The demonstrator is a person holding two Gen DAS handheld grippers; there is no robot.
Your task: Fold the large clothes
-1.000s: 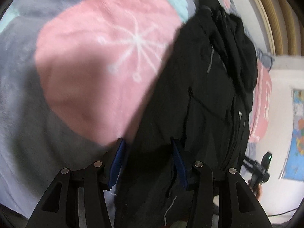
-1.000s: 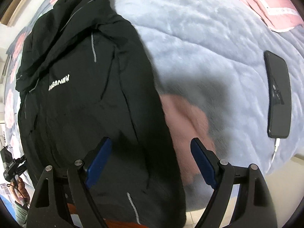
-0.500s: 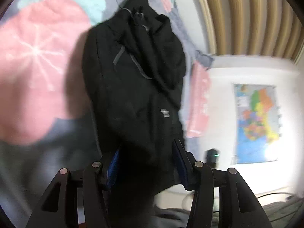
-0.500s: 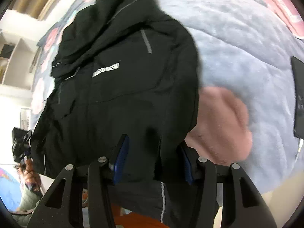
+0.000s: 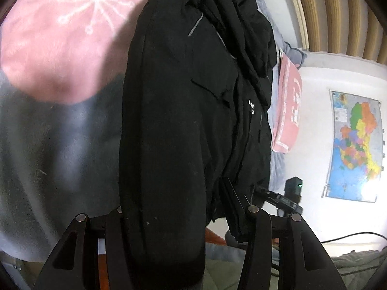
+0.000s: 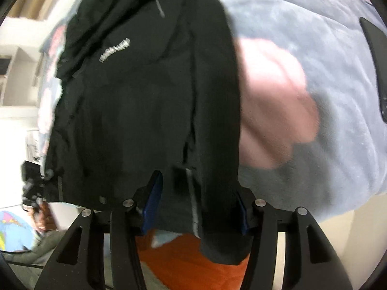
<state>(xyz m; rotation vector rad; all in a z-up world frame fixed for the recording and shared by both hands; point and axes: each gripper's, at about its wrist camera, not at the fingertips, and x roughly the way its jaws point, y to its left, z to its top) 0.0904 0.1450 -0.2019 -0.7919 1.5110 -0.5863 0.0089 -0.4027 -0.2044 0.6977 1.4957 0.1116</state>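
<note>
As I draw a black jacket (image 5: 174, 125) up off the grey-and-pink blanket (image 5: 55, 130), it hangs soft and floppy, likely weighty enough to sag and slide, so I judge the bottom hem corners the surest hold. My left gripper (image 5: 183, 207) stands about half open, clamped on a thick bunch of hem between its jaws. My right gripper (image 6: 196, 205) has just been closing and now pinches the other hem corner, cloth filling the gap. Ahead of both pairs of jaws, the jacket trails away across the bed.
</note>
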